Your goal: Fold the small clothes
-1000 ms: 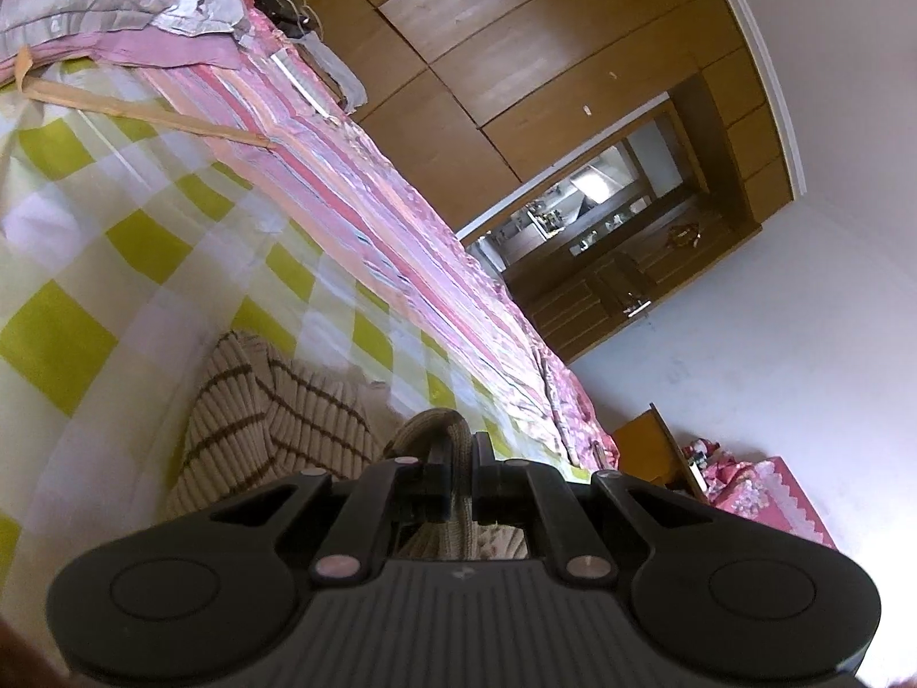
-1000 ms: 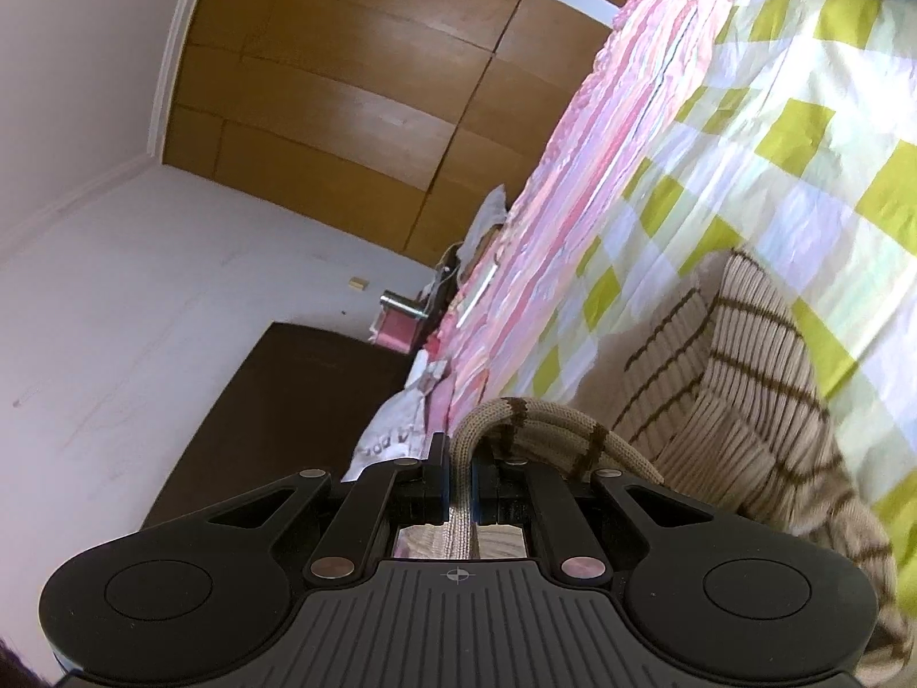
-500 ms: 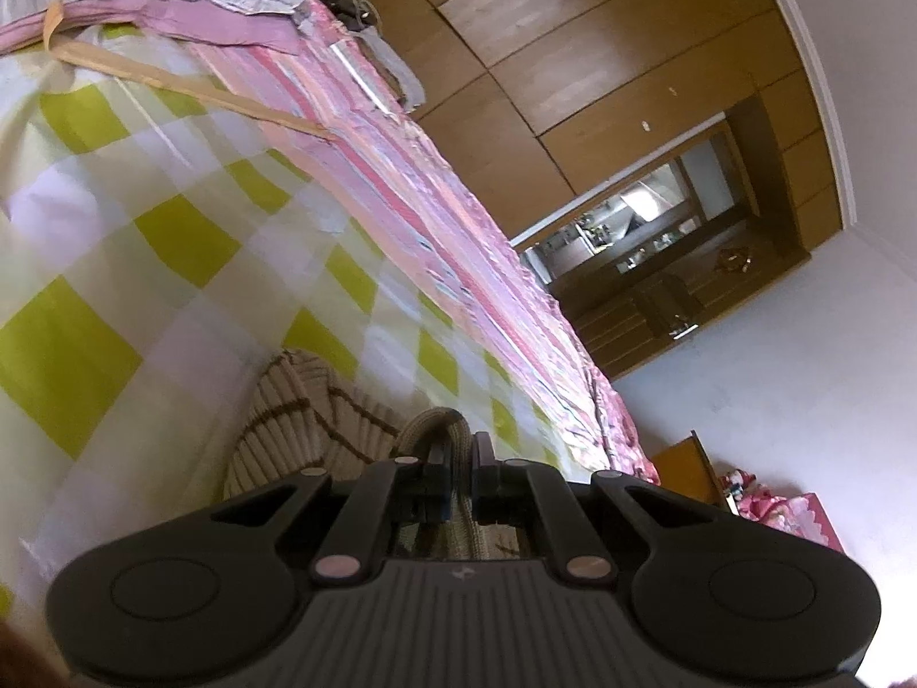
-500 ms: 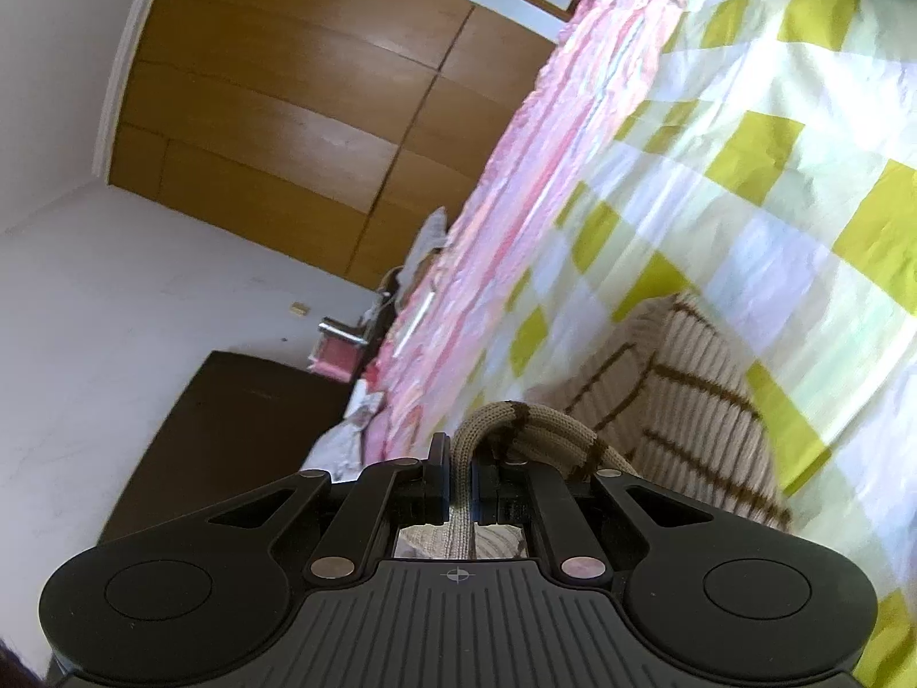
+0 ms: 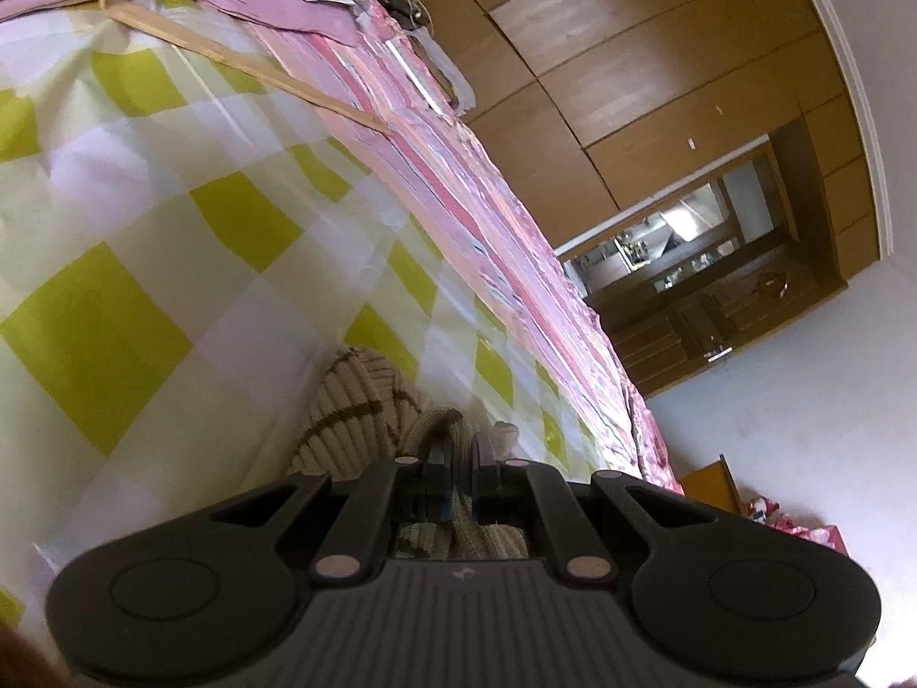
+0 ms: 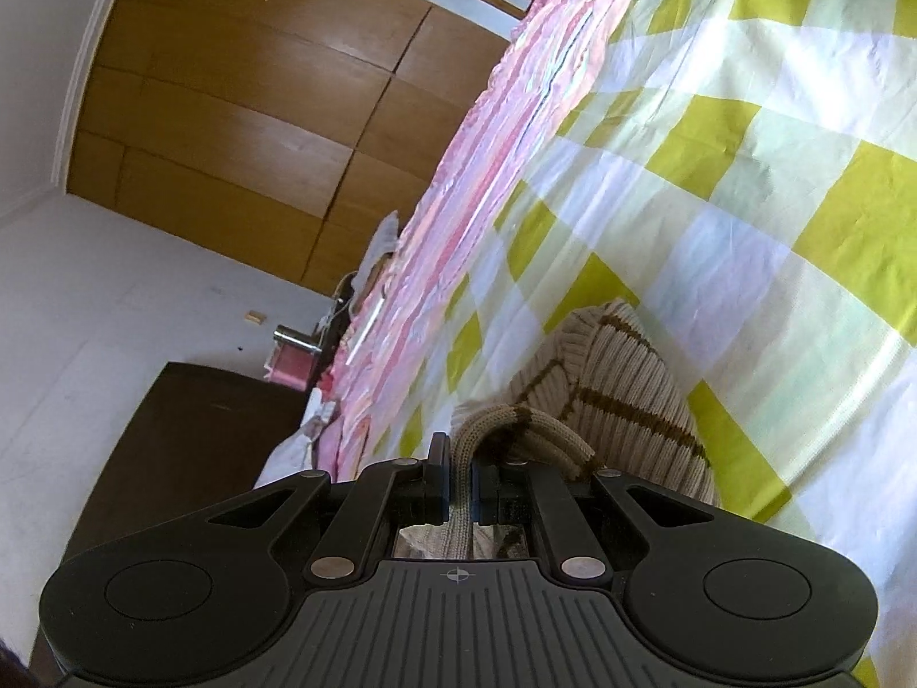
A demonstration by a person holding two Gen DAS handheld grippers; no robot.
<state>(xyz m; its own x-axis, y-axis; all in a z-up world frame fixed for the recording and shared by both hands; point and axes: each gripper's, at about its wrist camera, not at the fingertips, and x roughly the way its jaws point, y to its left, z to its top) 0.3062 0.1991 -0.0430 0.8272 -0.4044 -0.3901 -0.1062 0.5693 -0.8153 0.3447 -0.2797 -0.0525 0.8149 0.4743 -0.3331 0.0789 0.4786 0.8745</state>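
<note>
Both the left gripper [image 5: 458, 461] and right gripper [image 6: 457, 473] clench the beige brown-striped ribbed knit garment [image 6: 624, 395] (one edge each), apparently to fold it over the near yellow-checked bedsheet [image 6: 716, 183].

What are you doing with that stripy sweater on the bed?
A person is folding a small beige knit sweater with brown stripes on a bed with a yellow-and-white checked sheet. Each hand holds a two-finger gripper. The left gripper is shut on a folded edge of the sweater, and the right gripper is shut on another edge. The rest of the sweater lies bunched on the sheet just beyond the grippers. The fold is not finished yet.
</note>
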